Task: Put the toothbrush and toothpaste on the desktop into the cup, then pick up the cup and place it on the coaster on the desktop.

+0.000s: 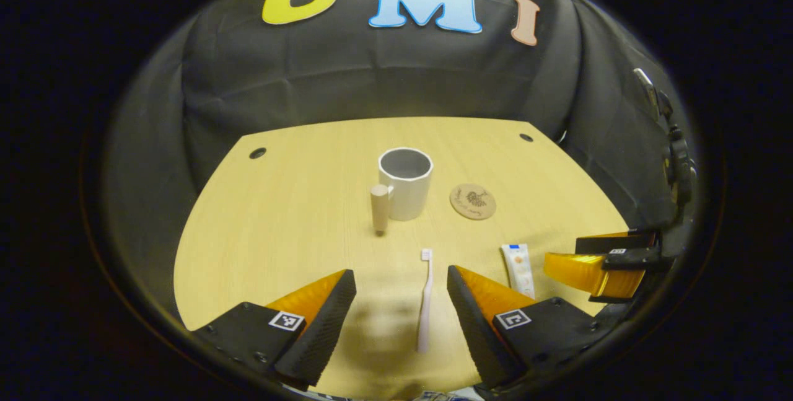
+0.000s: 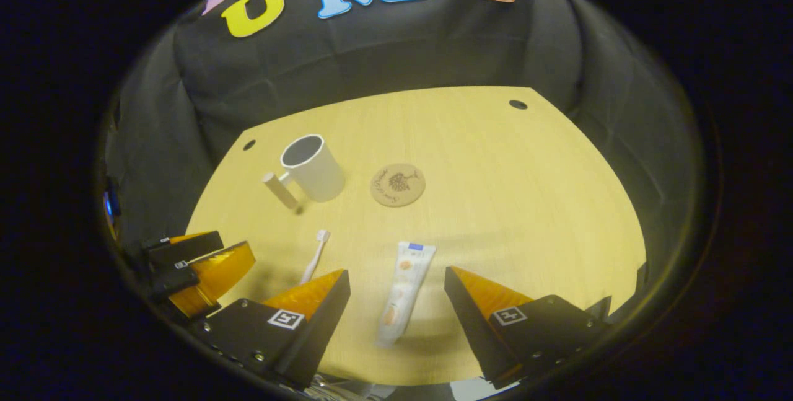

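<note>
A white cup (image 1: 406, 183) (image 2: 313, 168) with a wooden handle stands upright mid-table. To its right lies a round cork coaster (image 1: 473, 201) (image 2: 398, 185). A pale toothbrush (image 1: 425, 299) (image 2: 315, 256) lies flat between the spread fingers of my left gripper (image 1: 401, 302), which is open above it. A white toothpaste tube (image 2: 403, 289) (image 1: 518, 268) lies flat between the spread fingers of my right gripper (image 2: 396, 302), also open and not touching it. In the left gripper view the right gripper (image 1: 604, 264) shows at the right edge; in the right gripper view the left gripper (image 2: 198, 264) shows at the left.
The wooden tabletop (image 1: 297, 215) (image 2: 526, 202) has small dark holes near its far corners (image 1: 257, 153) (image 2: 517, 104). Black cloth walls close in the back and both sides.
</note>
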Available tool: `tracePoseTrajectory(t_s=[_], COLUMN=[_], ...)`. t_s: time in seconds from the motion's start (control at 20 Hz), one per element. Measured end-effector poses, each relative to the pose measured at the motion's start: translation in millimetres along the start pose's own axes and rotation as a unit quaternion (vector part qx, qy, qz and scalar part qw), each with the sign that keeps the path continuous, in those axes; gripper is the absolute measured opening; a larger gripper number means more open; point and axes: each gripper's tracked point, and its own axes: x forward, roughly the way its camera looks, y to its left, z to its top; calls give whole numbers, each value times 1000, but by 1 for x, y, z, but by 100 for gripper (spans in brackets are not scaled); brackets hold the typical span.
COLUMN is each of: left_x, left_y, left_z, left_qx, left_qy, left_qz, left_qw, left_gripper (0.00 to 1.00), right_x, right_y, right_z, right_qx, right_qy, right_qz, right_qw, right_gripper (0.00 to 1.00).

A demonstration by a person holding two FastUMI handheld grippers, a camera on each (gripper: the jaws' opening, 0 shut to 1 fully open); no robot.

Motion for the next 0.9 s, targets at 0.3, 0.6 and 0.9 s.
tracePoseTrajectory(t_s=[0.3, 0.6, 0.9], left_x=[33, 65, 90], left_y=[-12, -13, -5], left_z=[-35, -65, -87], left_qx=[23, 44, 74], left_qy=[75, 146, 195], left_qz=[-16, -22, -1], left_qw=[997, 988, 978], left_gripper=[100, 94, 100], right_x=[20, 43, 61], right_y=[0, -5, -5], right_z=[-18, -36, -50], right_qx=[-3, 3, -15], right_qy=[47, 102, 143], right_qz=[-1, -8, -11], right_qw=[999, 995, 989], right_gripper=[94, 94, 93])
